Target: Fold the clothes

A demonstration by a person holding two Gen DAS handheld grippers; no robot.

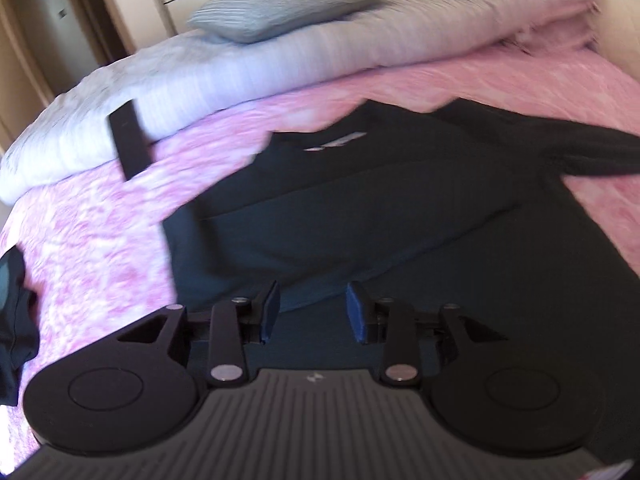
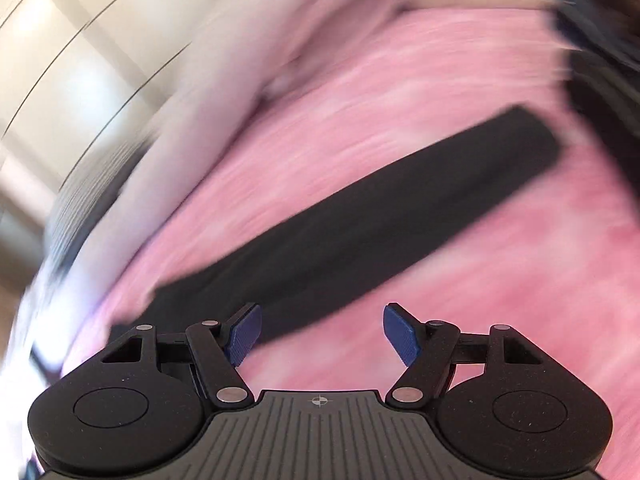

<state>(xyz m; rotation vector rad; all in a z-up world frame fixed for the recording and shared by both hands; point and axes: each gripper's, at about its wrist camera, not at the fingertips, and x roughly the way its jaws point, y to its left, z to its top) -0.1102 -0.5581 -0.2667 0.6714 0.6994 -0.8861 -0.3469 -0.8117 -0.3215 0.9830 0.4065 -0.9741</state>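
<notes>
A dark long-sleeved top (image 1: 360, 208) lies spread on the pink bedspread (image 1: 100, 240), collar away from me, with its left sleeve folded across the body. My left gripper (image 1: 312, 308) is open and empty just above the top's near part. In the blurred right wrist view, the top's right sleeve (image 2: 360, 216) stretches out flat over the pink bedspread (image 2: 500, 280). My right gripper (image 2: 320, 332) is open and empty, close above the sleeve's near end.
A folded white duvet (image 1: 200, 80) and a grey striped pillow (image 1: 280, 8) lie at the bed's far side. A flat black strip (image 1: 130, 140) rests against the duvet. Another dark garment (image 1: 12, 320) lies at the left edge. More dark cloth (image 2: 600, 60) shows at the right.
</notes>
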